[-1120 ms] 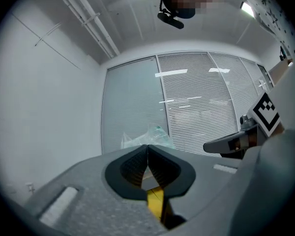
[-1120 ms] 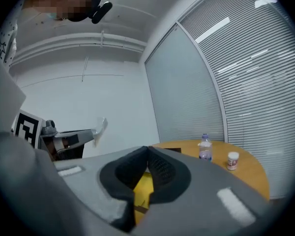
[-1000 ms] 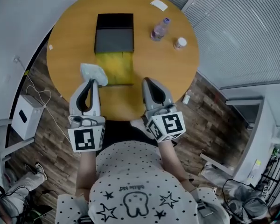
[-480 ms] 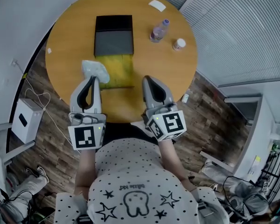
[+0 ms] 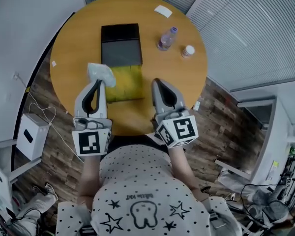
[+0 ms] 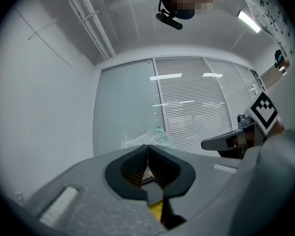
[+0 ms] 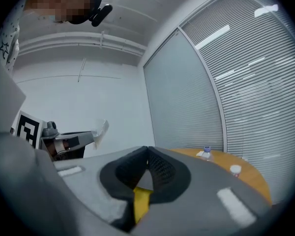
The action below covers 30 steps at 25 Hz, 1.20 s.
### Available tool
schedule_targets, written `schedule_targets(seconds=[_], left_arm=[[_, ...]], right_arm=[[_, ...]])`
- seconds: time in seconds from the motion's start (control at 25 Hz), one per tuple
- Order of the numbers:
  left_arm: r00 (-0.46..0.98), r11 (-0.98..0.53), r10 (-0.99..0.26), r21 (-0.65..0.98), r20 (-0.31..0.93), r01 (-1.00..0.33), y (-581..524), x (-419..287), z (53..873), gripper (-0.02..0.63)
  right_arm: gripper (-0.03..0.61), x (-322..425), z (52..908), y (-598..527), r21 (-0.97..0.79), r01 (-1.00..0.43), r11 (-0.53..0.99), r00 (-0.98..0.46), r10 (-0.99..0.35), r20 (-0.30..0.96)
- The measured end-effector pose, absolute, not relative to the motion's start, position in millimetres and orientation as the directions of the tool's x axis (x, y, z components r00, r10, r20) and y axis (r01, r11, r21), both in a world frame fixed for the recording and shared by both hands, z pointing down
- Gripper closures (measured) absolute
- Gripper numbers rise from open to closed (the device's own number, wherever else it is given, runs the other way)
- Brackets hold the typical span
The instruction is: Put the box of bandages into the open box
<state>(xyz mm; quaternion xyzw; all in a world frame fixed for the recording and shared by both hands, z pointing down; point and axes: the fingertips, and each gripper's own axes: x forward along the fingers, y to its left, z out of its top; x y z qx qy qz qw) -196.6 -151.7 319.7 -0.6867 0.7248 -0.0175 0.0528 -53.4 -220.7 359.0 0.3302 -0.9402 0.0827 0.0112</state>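
Observation:
The open box (image 5: 121, 52) lies on the round wooden table (image 5: 69, 58), its black lid at the far end and a yellow panel (image 5: 125, 82) spread at the near end. My left gripper (image 5: 99, 82) is shut on a pale, crinkly plastic-wrapped bandage packet (image 5: 99, 73), held at the yellow panel's left edge. In the left gripper view the packet (image 6: 150, 135) sticks up past the closed jaws. My right gripper (image 5: 157, 83) is shut and holds nothing, at the panel's right edge; its jaws meet in the right gripper view (image 7: 147, 150).
A clear bottle (image 5: 167, 37), a small white jar (image 5: 188, 50) and a white card (image 5: 162, 11) sit on the table's far right. A white box (image 5: 29, 135) stands on the wooden floor at the left. The table's near edge is just below both grippers.
Both grippers have risen a little and edged forward toward the box. The packet stays in the left gripper, and both stay shut.

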Motion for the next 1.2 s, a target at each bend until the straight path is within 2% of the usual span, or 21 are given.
schedule_targets(seconds=[0.56, 0.88, 1.0, 1.2], left_arm=[[-0.047, 0.054, -0.997, -0.107, -0.066, -0.993, -155, -204, 318, 0.603], [0.009, -0.009, -1.000, -0.137, 0.001, -0.991, -163, -203, 317, 0.603], [0.080, -0.088, -0.995, -0.135, 0.065, -0.987, -173, -200, 323, 0.603], [0.099, -0.127, -0.978, -0.148, 0.185, -0.981, -193, -203, 345, 0.604]], right_arm=[[0.574, -41, 346, -229, -0.129, -0.673, 0.728, -0.738, -0.673, 0.049], [0.574, -38, 350, -227, -0.134, -0.678, 0.723, -0.734, -0.677, 0.059], [0.574, -38, 353, -225, -0.131, -0.681, 0.721, -0.732, -0.678, 0.068], [0.574, -37, 354, -225, -0.135, -0.684, 0.717, -0.728, -0.681, 0.075]])
